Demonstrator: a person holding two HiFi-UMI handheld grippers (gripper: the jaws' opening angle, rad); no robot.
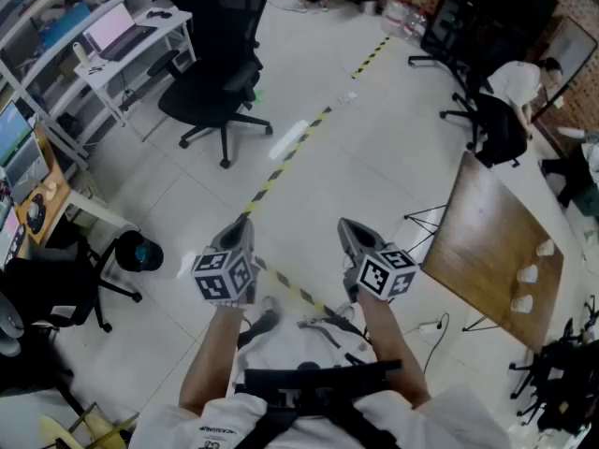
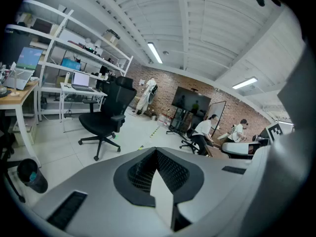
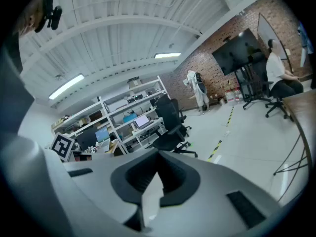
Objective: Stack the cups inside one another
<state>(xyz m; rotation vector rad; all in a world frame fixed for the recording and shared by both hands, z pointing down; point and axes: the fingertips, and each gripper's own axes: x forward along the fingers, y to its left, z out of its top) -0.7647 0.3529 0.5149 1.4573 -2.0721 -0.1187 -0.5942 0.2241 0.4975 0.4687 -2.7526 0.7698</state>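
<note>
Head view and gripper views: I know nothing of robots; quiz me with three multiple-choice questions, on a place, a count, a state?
1. Where do the small white cups stand? A on the brown wooden table; B on the black office chair; C on the floor.
2. How many show? A one; B three; C five.
3. How are the jaws of the right gripper? A wide apart; B shut on a cup; C shut, empty.
1 A: they stand on the tabletop at right. 2 B: three show. 3 C: its view shows them together, nothing between.
</note>
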